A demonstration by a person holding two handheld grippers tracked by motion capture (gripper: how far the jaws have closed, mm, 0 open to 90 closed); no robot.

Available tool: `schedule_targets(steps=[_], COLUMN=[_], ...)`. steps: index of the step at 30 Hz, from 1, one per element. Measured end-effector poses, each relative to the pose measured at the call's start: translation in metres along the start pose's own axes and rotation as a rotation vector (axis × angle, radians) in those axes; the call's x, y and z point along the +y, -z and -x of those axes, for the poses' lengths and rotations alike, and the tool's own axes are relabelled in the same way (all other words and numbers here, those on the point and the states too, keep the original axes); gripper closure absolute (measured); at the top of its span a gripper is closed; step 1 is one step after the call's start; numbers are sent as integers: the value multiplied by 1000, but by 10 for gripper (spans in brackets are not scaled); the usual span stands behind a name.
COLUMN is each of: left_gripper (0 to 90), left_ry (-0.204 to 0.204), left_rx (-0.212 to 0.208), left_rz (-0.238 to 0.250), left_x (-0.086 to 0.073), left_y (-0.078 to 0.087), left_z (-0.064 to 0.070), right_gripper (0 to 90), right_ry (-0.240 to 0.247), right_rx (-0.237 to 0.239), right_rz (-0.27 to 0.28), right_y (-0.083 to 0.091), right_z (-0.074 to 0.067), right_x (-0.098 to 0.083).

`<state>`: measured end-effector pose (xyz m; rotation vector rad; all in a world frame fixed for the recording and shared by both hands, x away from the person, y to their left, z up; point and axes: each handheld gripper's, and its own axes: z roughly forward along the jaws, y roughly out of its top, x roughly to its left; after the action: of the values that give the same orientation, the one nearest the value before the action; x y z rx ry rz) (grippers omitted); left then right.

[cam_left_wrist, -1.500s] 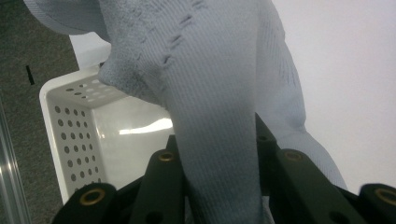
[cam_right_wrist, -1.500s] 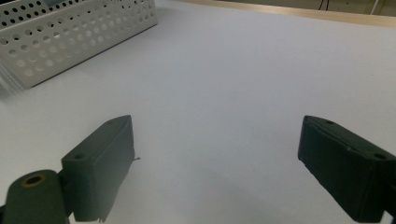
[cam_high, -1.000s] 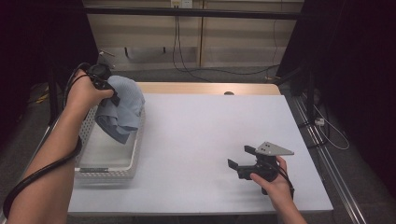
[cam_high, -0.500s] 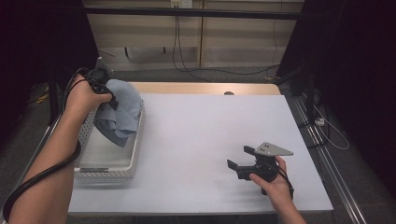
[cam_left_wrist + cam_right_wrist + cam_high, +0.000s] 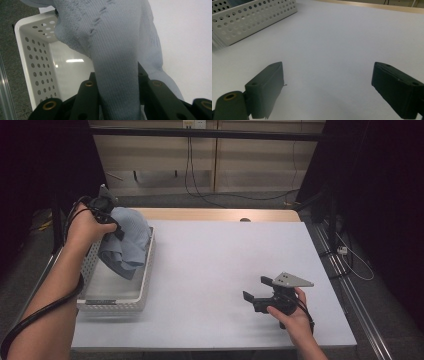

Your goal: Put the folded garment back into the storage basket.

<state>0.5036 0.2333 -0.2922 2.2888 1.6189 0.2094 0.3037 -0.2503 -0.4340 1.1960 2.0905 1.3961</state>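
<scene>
- Light-blue knitted cloth point(image 5: 125, 242): held raised over the far end of the basket at the left of the tabletop, its lower folds hanging down toward the basket floor. In the left gripper view the ribbed fabric point(image 5: 117, 62) runs down between the two black jaws. Bunched, limp; hangs from a single pinch point.
- Left gripper point(image 5: 111, 222): jaws closed narrowly on the cloth, gripped from the far-left side by the person's left hand point(image 5: 87, 227). Judged a lifting or lowering hold over the basket; which of the two cannot be told.
- White perforated basket point(image 5: 90, 302): rectangular, at the left edge of the tabletop, long side running near to far. Near part of its floor bare.
- Right gripper point(image 5: 255, 295): jaws spread wide, holding nothing, low over the near-right tabletop, well apart from the basket. Judged to be waiting.
- Tabletop point(image 5: 215, 265): white surface, bare between basket and right gripper.
</scene>
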Motion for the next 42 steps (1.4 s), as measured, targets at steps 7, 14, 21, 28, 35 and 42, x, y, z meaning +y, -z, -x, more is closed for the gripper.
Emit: schedule_targets(steps=[7, 14, 21, 28, 35, 42], left_gripper=[728, 728, 728, 728, 728, 728], left_ry=[-18, -37, -46, -51, -56, -63], left_rx=[-3, -8, -5, -13, -21, -24], left_rz=[11, 16, 17, 21, 24, 26], left_x=[-4, -8, -15, -19, -21, -24], left_y=[3, 6, 5, 6, 10, 14], left_z=[1, 2, 3, 4, 6, 8], right_gripper=[101, 101, 101, 101, 101, 101], right_ry=[3, 1, 2, 2, 0, 0], right_rx=[2, 3, 2, 1, 0, 0], right_rz=[0, 2, 3, 8, 8, 7], right_y=[-1, -1, 0, 0, 0, 0], right_z=[0, 0, 0, 1, 1, 1], right_x=[0, 0, 1, 1, 1, 2])
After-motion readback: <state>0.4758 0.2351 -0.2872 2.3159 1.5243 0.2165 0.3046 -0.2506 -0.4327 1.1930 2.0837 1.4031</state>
